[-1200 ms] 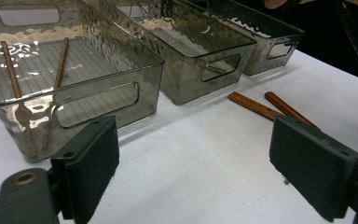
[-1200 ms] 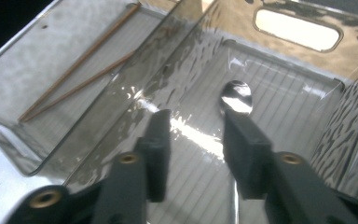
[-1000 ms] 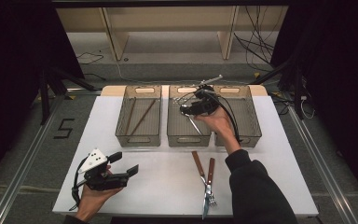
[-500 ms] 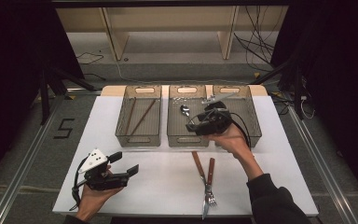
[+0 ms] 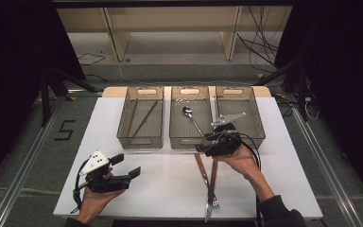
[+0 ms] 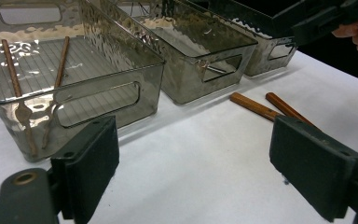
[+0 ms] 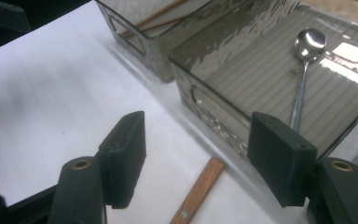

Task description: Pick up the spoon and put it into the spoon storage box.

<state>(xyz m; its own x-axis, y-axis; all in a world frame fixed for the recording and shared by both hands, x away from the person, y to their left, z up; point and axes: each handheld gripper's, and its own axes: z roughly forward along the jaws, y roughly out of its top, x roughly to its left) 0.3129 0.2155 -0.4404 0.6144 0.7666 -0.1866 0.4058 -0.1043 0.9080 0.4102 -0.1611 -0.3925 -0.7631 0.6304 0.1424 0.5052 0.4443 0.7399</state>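
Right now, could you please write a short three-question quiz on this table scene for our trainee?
1. True or false: the spoon lies in the middle bin.
2. What lies in the left bin? A) chopsticks B) a knife C) nothing
3. Which wooden-handled utensils lie on the table below the right hand-held gripper?

Key: 1. True. 2. A, the chopsticks. 3. Two forks, side by side; the right hand-held gripper's jaws are open above their handle ends.
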